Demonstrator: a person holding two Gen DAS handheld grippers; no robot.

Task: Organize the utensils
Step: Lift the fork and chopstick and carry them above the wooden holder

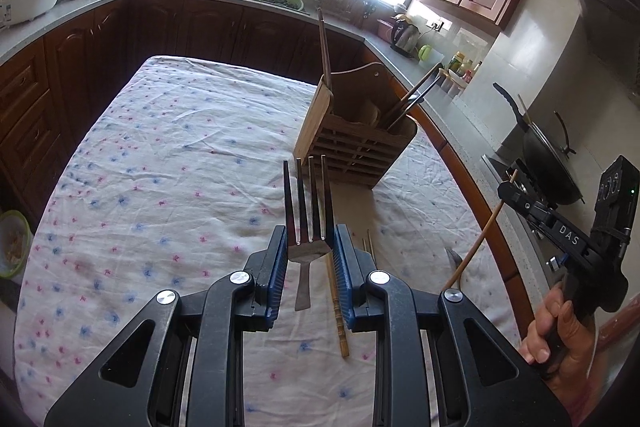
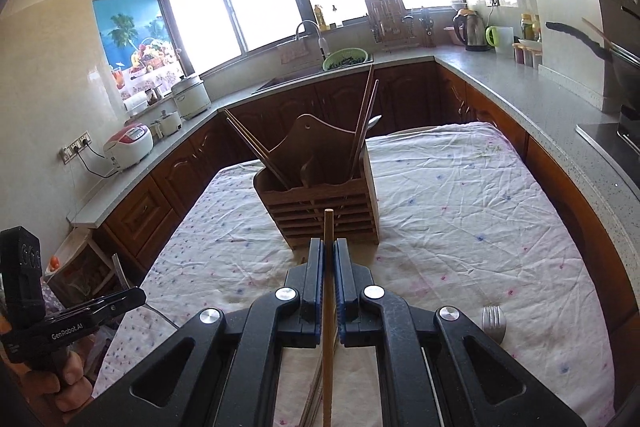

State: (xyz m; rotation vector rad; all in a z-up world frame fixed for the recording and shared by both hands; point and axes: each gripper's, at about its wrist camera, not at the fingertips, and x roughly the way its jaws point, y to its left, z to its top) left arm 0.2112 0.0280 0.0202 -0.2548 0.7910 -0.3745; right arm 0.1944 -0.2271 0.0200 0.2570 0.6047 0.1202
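A wooden utensil holder [image 1: 352, 143] stands on the floral tablecloth [image 1: 168, 163], with chopsticks in it; it also shows in the right wrist view [image 2: 320, 203]. My left gripper [image 1: 310, 247] is shut on a metal fork [image 1: 308, 203], tines pointing toward the holder, held above the cloth. My right gripper [image 2: 328, 251] is shut on a wooden chopstick [image 2: 329, 291] that points at the holder; this gripper and its chopstick show at the right of the left wrist view [image 1: 510, 187]. A loose chopstick [image 1: 338, 311] lies on the cloth under the left gripper. Another fork [image 2: 494, 323] lies on the cloth at the right.
The table sits inside a U-shaped kitchen counter [image 2: 500, 79] with a sink [image 2: 288, 83], rice cookers [image 2: 128, 147], a kettle [image 2: 472, 29] and a wok [image 1: 548, 159] on the stove at the right. Thin metal chopsticks [image 1: 368, 247] lie near the holder.
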